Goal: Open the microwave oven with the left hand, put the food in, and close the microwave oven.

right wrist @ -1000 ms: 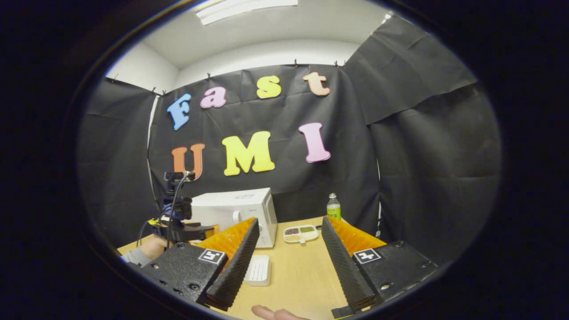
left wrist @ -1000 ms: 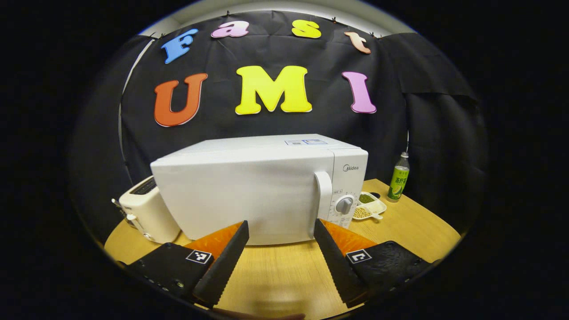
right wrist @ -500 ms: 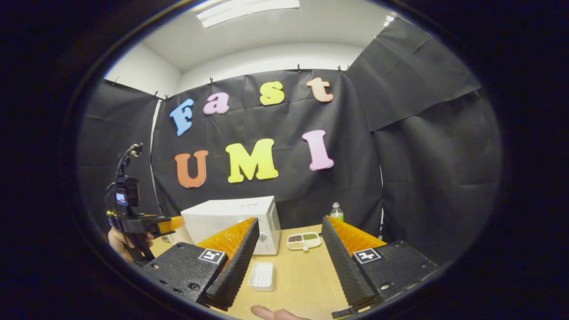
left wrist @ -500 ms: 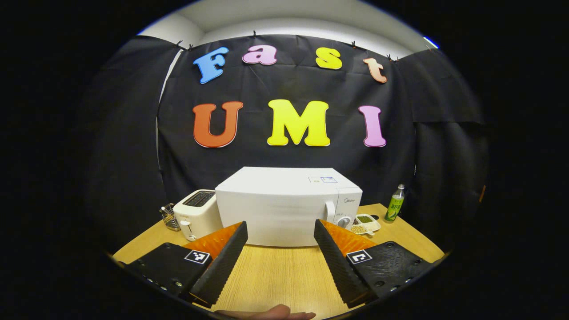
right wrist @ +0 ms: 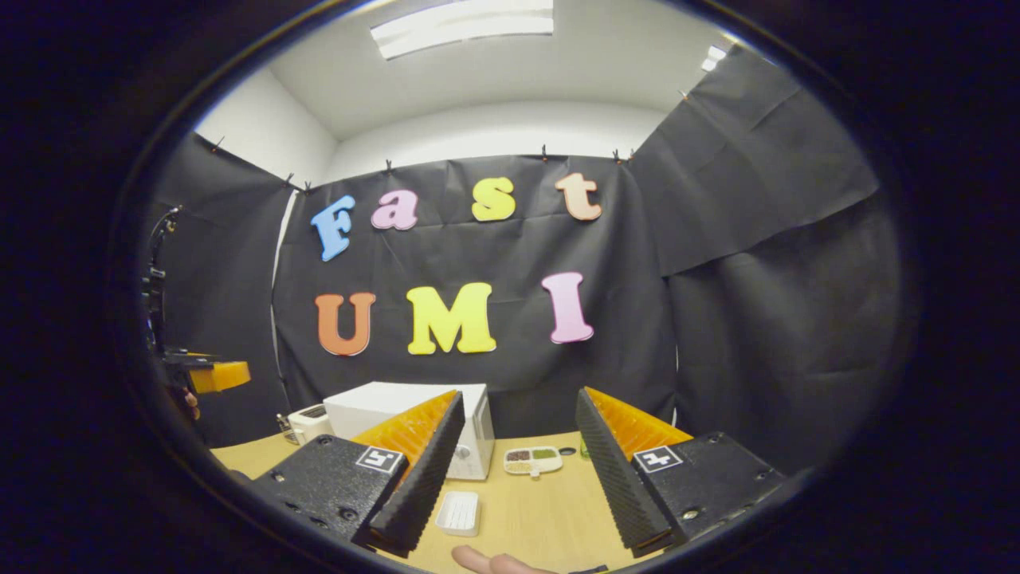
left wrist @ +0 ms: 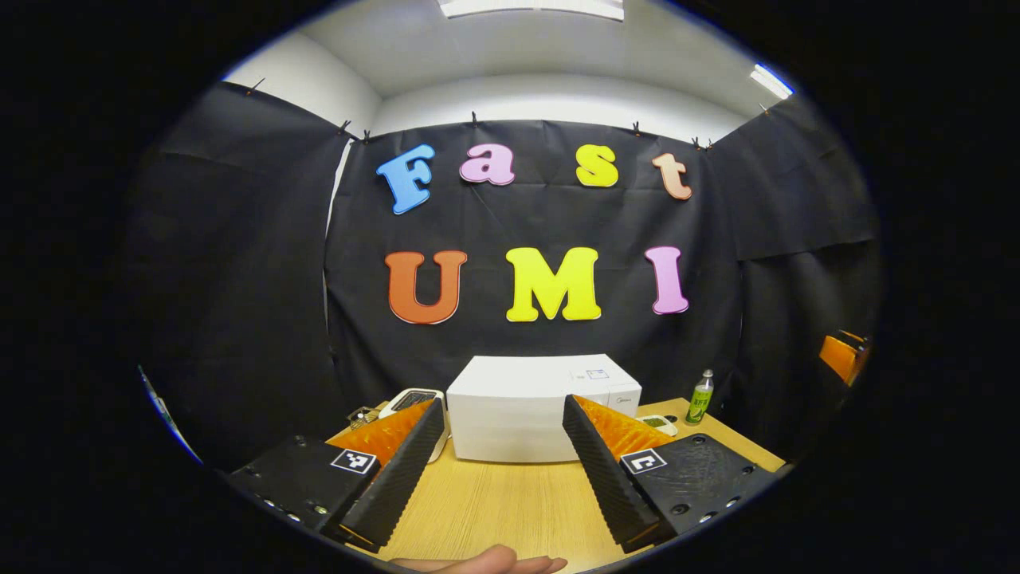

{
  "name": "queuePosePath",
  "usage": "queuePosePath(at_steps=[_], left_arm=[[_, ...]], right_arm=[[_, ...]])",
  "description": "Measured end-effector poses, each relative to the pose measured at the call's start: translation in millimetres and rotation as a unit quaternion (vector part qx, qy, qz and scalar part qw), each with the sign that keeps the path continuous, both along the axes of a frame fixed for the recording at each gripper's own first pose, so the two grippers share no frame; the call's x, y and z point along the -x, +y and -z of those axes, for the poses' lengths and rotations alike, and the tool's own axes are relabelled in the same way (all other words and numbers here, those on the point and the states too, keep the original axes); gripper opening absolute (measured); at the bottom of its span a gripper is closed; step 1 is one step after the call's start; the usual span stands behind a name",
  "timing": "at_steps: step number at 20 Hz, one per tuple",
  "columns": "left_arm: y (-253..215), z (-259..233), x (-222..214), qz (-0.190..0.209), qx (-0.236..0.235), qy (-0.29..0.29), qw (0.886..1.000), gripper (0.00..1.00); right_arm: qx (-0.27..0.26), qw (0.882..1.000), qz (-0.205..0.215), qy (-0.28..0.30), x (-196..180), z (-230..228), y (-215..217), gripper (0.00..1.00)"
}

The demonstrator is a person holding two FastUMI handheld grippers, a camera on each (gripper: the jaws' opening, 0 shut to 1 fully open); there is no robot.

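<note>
Left gripper view: nothing started yet, microwave [left wrist: 518, 406] door shut, far end of the table [left wrist: 494, 502].

Left gripper [left wrist: 498, 470] spread wide, empty; right gripper [right wrist: 516, 470] likewise (white dish [right wrist: 460, 512] just beside it). Next, I'd guess: left reaches in for the door handle.

Black-draped booth [left wrist: 239, 279], wooden table [left wrist: 494, 502]

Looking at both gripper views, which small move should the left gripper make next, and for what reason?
Probably bring the left gripper forward toward the microwave oven. Its door looks closed, and the gripper stands open and empty, well back over the wooden table. The door's handle side is partly hidden behind one finger, so aim to the right of the oven's front. The right gripper is open as well.
</note>
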State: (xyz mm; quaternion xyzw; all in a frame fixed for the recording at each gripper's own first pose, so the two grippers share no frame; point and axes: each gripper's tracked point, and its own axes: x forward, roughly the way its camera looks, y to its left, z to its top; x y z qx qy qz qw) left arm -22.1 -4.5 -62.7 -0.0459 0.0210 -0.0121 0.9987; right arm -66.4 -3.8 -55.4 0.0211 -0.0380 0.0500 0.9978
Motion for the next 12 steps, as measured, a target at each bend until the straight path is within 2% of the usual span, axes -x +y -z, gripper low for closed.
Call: queuePosePath(at_steps=[5, 8, 9, 12], left_arm=[[-9, -2, 29, 0.011, 0.019, -0.019, 1.000, 0.95], [-10, -1, 38, 0.016, 0.009, -0.024, 1.000, 0.95], [-14, 0, 38, 0.021, 0.007, -0.025, 0.999, 0.95], [-13, 1, 43, 0.019, -0.004, -0.029, 0.999, 0.95]], right_arm=[[0.015, 1.000, -0.002, -0.025, 19, -20, 9, 0.90], [0.003, 0.999, -0.005, -0.032, 33, -24, 11, 0.90], [-0.005, 0.999, -0.003, -0.033, 35, -23, 10, 0.83], [-0.009, 0.999, 0.005, -0.035, 44, -19, 5, 0.83]])
